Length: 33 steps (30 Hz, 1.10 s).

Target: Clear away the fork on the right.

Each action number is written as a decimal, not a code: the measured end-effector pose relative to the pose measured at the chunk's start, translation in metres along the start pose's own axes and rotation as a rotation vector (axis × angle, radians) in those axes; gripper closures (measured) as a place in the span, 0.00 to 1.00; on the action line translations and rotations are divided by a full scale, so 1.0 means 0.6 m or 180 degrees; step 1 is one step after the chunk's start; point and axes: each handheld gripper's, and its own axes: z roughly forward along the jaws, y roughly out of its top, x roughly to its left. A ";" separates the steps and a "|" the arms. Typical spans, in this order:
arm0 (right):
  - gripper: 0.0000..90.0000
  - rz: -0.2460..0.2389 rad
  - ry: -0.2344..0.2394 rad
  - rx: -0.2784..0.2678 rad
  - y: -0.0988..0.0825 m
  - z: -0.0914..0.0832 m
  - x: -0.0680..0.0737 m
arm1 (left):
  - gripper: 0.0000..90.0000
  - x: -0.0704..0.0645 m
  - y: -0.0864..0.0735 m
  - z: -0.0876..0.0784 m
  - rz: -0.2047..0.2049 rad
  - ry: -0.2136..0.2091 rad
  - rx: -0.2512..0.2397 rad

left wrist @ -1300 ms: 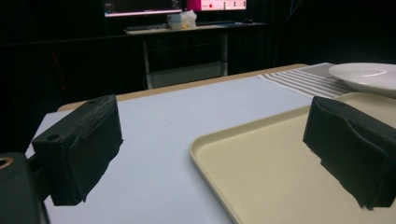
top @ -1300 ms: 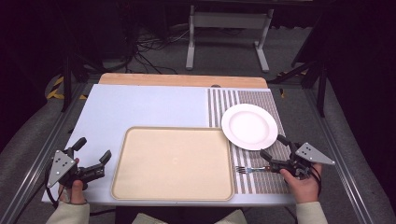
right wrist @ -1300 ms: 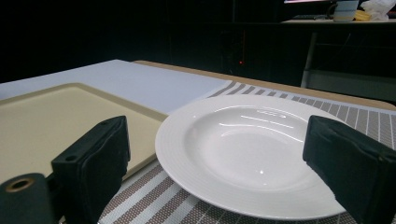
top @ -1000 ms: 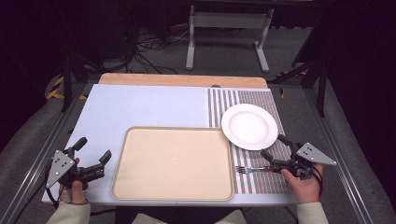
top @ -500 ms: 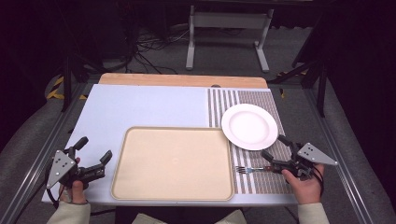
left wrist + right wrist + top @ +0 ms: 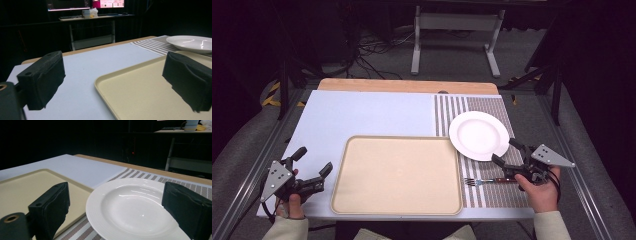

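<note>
A beige tray (image 6: 397, 175) lies bare at the table's near middle. To its right, a white plate (image 6: 478, 135) rests on a striped placemat (image 6: 452, 110). A fork (image 6: 482, 181) lies on the mat nearer me, tines toward the tray, its handle running under my right hand. My right gripper (image 6: 504, 151) stands open just at the plate's near right rim; in the right gripper view its jaws frame the plate (image 6: 132, 207). My left gripper (image 6: 314, 160) stands open left of the tray, low over the table, with the tray's corner (image 6: 140, 90) between its jaws.
A pale blue mat (image 6: 362, 115) covers the table, with a wooden strip (image 6: 407, 86) along its far edge. Metal rails run down both table sides. Beyond the table are a metal stand (image 6: 457, 30) and floor cables.
</note>
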 end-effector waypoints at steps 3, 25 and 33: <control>0.09 -0.0030 0.0059 0.0062 0.009 0.006 0.001 | 0.02 0.001 0.002 0.002 0.0046 -0.0043 0.0056; 0.09 -0.0515 0.0316 0.0915 0.086 0.042 0.016 | 0.02 0.000 0.004 0.001 0.0112 -0.0029 0.0009; 0.09 -0.0753 0.0400 0.1259 0.103 0.053 0.024 | 0.02 0.001 0.006 0.001 0.0127 -0.0078 0.0002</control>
